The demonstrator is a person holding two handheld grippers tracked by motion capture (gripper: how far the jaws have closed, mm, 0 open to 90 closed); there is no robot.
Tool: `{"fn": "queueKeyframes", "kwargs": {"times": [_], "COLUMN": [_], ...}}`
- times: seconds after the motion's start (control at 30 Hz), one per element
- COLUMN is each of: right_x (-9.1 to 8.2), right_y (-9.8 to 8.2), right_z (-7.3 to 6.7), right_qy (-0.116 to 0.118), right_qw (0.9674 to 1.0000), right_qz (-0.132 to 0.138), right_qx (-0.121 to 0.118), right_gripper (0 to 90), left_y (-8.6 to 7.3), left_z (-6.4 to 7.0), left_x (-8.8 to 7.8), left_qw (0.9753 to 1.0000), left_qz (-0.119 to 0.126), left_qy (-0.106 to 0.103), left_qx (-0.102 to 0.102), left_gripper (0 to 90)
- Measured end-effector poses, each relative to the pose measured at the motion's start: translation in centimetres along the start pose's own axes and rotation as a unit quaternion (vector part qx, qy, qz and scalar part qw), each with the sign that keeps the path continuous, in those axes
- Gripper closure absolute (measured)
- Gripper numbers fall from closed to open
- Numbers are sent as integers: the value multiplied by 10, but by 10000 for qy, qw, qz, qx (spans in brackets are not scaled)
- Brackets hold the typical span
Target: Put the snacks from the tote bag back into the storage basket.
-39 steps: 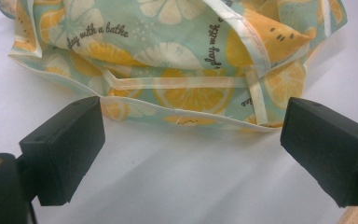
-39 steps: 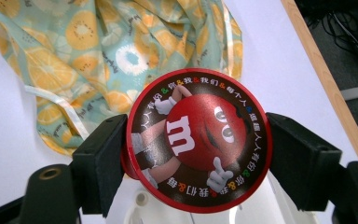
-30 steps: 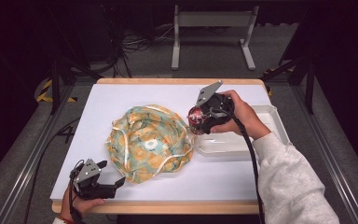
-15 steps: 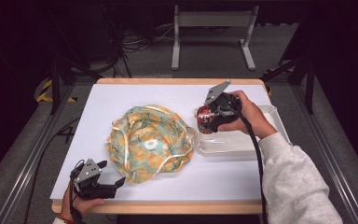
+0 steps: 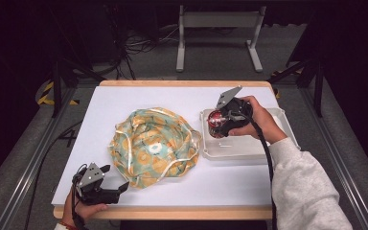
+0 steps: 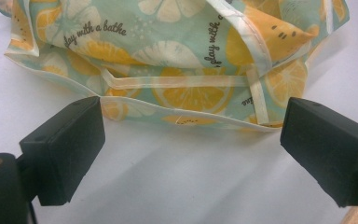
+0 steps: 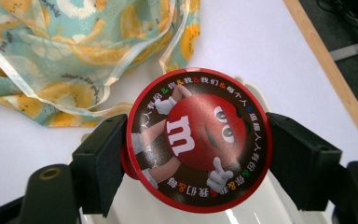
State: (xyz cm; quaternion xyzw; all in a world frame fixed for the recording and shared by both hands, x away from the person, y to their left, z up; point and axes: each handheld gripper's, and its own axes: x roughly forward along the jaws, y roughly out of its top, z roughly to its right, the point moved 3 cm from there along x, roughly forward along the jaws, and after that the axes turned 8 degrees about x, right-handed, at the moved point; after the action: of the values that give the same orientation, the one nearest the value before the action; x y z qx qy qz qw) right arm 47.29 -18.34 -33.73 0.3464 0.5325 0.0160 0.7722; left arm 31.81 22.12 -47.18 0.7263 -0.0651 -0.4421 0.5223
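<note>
A round red M&M's tin (image 7: 199,140) sits between the jaws of my right gripper (image 5: 219,123), which is shut on it, above the left part of a white tray (image 5: 249,148). A floral cloth bag (image 5: 154,144) with orange slices on pale green lies crumpled in the middle of the white table; in the right gripper view the bag (image 7: 70,51) lies beyond the tin. My left gripper (image 5: 117,189) rests open near the front left edge, its jaws just short of the bag's hem (image 6: 186,116), with nothing between them.
The white table top (image 5: 139,100) has a wooden front edge (image 5: 172,212). The tray's right half is under the person's hand (image 5: 261,120). A grey sleeve (image 5: 306,191) comes in at the bottom right. Dark floor, cables and a metal stand lie beyond the table.
My right gripper has carried the tin to the right, from beside the bag to above the tray. The left gripper has stayed put.
</note>
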Motion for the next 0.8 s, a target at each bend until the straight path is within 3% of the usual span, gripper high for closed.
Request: {"fn": "queueKeyframes", "kwargs": {"times": [0.6,0.8], "right_x": [20,18], "right_y": [-30,-38], "right_z": [15,21], "right_qy": [-7,-31], "right_qw": [9993,9992], "right_qz": [-328,-275], "right_qx": [196,282], "right_gripper": [251,251], "left_y": [1,0], "left_z": [1,1], "left_x": [0,0], "left_qw": [10000,10000], "left_qz": [-16,7], "left_qy": [23,26], "left_qx": [18,-3], "left_gripper": [71,71]}}
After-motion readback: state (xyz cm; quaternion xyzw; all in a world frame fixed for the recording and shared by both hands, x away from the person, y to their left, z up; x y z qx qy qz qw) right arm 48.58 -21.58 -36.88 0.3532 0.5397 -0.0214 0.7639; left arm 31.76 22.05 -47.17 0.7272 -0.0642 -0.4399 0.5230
